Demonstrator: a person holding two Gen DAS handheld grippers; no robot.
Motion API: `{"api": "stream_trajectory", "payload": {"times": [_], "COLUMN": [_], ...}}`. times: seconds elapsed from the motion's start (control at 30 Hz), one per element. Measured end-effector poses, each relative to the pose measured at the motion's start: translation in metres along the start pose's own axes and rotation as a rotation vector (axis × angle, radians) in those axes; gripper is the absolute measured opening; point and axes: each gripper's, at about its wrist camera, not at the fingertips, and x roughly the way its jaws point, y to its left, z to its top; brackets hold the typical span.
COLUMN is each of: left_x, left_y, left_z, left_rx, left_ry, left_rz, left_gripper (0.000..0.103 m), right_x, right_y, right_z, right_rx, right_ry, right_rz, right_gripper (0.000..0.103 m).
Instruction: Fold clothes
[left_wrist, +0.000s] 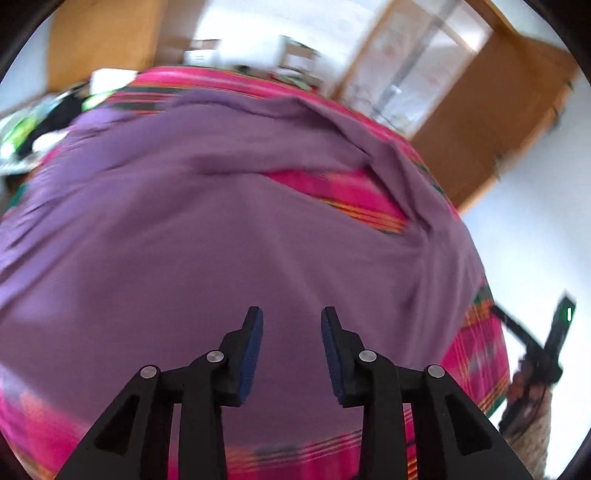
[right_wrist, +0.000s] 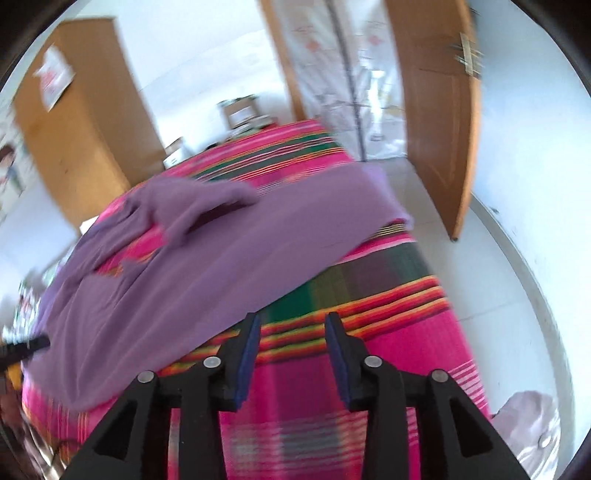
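A purple garment (left_wrist: 221, 229) lies spread over a bed covered by a pink striped blanket (right_wrist: 388, 354); it fills most of the left wrist view, creased along its far side, where a wedge of the blanket shows through a fold; in the right wrist view its near edge runs slantwise across the blanket, one corner hanging past the bed's far edge. The left gripper (left_wrist: 291, 328) hangs above the garment with its blue-padded fingers (left_wrist: 253, 347) spread apart and nothing between them; the right gripper (right_wrist: 291, 332) is over bare blanket just beside the garment's edge, its fingers likewise parted and empty. A wooden door (right_wrist: 439, 110) stands open beyond the bed; a wooden wardrobe (right_wrist: 77, 122) rises to the left; both views are blurred.
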Motion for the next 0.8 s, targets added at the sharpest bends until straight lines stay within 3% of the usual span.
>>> {"api": "stream_trajectory", "payload": {"times": [0.17,0.4,0.57,0.8], "left_x": [0.04,0.06,0.076,0.095], "left_y": [-0.055,-0.111,-0.137,-0.162], "left_z": [0.006,0.005,0.01,0.018], "left_rx": [0.167,0.349,0.418,0.487], "left_ry": [0.099,0.123,0.14,0.149], "left_rz": [-0.053,-0.075,-0.098,-0.088], "left_gripper": [0.035,0.035,0.035,0.035], "right_x": [0.016,0.039,0.053,0.07], "right_y": [-0.026,-0.047,-0.052,-0.04], "right_z": [0.019,0.047,0.063,0.076], "right_rx": [0.066,0.133,0.16,0.067], "right_ry": [0.006,0.012,0.004,0.005], "right_rz": [-0.022,-0.01,-0.023,-0.11], "right_gripper": [0.041,0.041,0.041,0.042]}}
